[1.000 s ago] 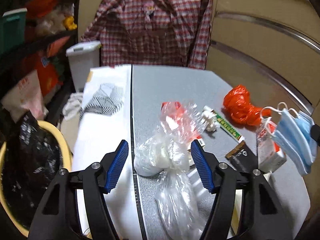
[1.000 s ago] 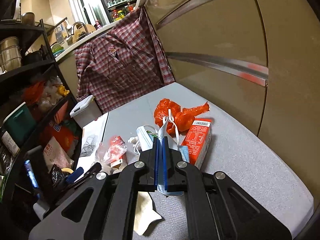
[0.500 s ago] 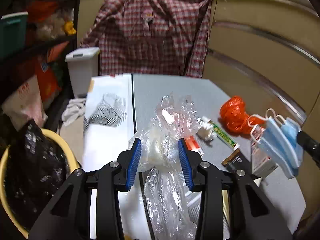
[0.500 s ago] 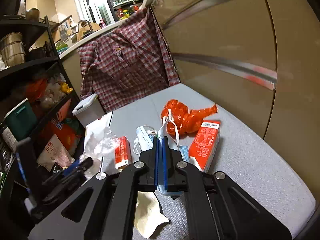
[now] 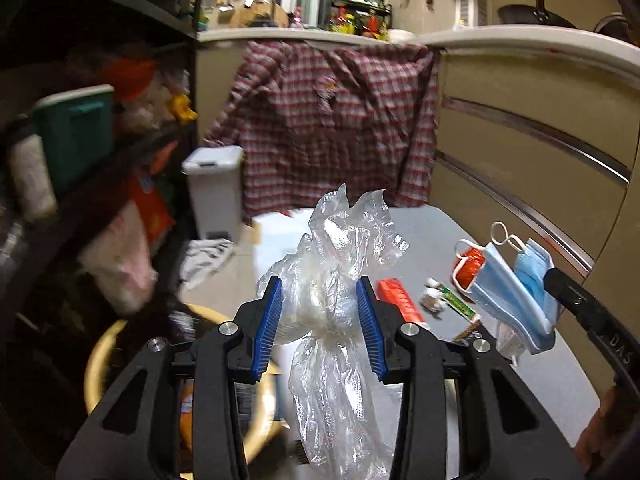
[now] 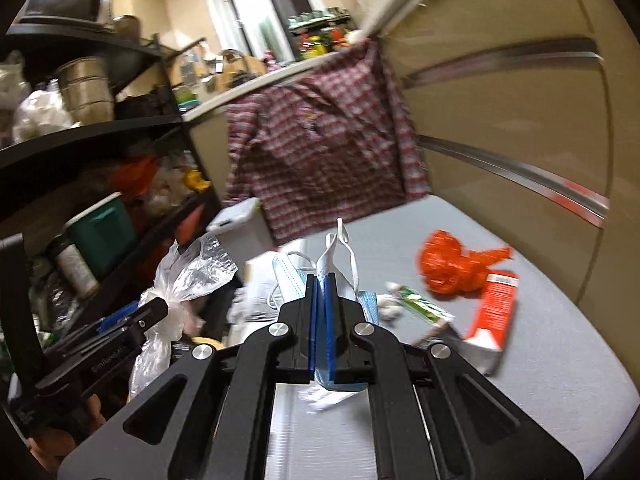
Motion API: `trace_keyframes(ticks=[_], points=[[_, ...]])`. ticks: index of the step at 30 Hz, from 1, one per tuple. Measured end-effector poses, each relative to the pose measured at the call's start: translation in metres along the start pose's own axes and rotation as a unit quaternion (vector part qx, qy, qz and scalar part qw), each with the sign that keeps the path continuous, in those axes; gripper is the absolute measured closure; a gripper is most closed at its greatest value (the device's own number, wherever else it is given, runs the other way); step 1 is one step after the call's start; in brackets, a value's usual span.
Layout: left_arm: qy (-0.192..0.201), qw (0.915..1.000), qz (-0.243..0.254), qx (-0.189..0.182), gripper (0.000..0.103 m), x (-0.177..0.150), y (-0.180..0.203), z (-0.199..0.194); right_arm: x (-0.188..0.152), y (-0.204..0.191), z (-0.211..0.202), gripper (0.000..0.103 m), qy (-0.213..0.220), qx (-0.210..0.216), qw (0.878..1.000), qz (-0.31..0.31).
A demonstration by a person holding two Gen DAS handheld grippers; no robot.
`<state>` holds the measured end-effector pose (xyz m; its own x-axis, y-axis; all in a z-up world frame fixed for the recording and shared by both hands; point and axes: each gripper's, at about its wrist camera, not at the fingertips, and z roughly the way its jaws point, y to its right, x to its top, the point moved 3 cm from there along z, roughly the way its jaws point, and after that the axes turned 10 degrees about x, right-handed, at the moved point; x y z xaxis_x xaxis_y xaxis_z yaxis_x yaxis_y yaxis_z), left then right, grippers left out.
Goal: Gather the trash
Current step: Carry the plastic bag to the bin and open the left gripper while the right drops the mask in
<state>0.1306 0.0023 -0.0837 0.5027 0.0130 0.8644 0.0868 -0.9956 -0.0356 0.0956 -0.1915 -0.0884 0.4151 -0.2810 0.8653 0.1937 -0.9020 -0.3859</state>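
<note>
The left gripper (image 5: 318, 320) is pinching the clear plastic bag (image 5: 340, 264) around its bunched middle, its blue pads pressing in on both sides, and is holding it in the air above the near edge of the table (image 5: 432, 236), with the yellow-rimmed bin (image 5: 96, 360) low to the left. The bag is looking light, soft and slippery; the crumpled film is giving under the pads, so the gathered neck is probably the safest place to be gripping, since loose film could slide out.

The right gripper (image 6: 320, 300) is pressing its pads together on the blue face mask (image 6: 288, 276), which is hanging limp and weightless-looking by its pleats above the table. The ear loops are dangling and could snag.

Further right, the orange bag (image 6: 452, 268), the red carton (image 6: 494, 308) and the green tube (image 6: 424, 308) are lying on the table, uncollected.

Compared with a second ago, the left gripper's jaws are no longer spread around the bag resting on the table: they are now clamping it, and the bag is riding clear of the surface. The mask is being carried higher too.
</note>
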Motion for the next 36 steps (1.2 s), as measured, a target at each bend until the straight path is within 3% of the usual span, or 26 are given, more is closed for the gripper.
trace_keyframes(ticks=[8,17,26,33,36], points=[[0.016,0.9969,-0.017,0.076,0.065,0.014,-0.08,-0.039,-0.015,-0.087,0.026,0.099,-0.025,0.076,0.996,-0.037],[-0.007,0.9905,-0.053,0.126,0.065,-0.018,-0.146,-0.043,-0.05,-0.164,0.065,0.099,-0.078,0.133,0.984,-0.084],[-0.033,0.9867,-0.077,0.14,0.065,-0.033,-0.184,-0.018,-0.086,-0.201,0.107,0.099,-0.125,0.147,0.975,-0.105],[-0.058,0.9837,-0.078,0.151,0.064,-0.045,-0.197,0.007,-0.099,-0.203,0.13,0.099,-0.145,0.146,0.973,-0.104],[-0.075,0.9826,-0.076,0.152,0.055,-0.048,-0.198,0.018,-0.105,-0.203,0.14,0.095,-0.154,0.142,0.972,-0.101]])
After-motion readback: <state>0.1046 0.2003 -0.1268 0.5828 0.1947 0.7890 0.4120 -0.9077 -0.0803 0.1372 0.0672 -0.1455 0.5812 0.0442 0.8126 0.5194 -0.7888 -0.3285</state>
